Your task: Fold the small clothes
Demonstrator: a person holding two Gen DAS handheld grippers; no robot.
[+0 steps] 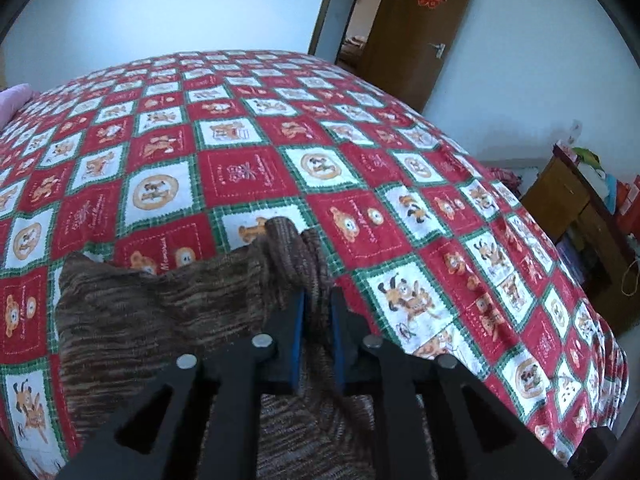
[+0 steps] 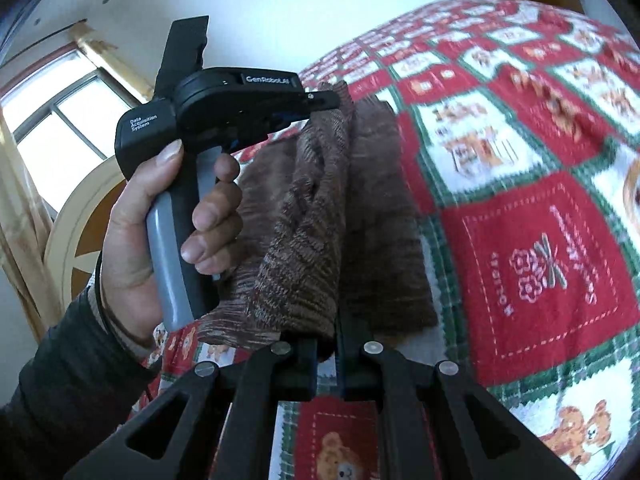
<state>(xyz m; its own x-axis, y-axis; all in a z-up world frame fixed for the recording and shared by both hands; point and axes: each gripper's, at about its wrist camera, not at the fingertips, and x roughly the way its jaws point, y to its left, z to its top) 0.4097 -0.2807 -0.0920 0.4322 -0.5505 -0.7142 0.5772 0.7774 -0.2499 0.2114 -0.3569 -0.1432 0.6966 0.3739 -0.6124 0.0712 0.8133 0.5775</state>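
- Brown marled knit garment (image 1: 160,312) hangs folded over red-and-white teddy-print quilt (image 1: 248,128), lifted between both tools.
- Left gripper (image 1: 318,300) clamped on one knit edge.
- Right gripper (image 2: 326,340) clamped on opposite edge.

Left wrist view rides just behind its own tongs (image 1: 318,312), looking forward and slightly down across the bed (image 1: 248,132) toward the far wall and an open door (image 1: 416,36), with a cabinet (image 1: 576,208) off to the right. It sits very close to the knit (image 1: 160,308) bunched at the tips. Right wrist view sits behind the right tongs (image 2: 328,344), tilted, facing sideways over the bed (image 2: 520,184) toward a window (image 2: 60,120), close enough that the knit (image 2: 320,216) fills the centre. It also catches the left tongs (image 2: 320,102) and the hand (image 2: 160,220) holding them. Both views share the knit and the quilt.
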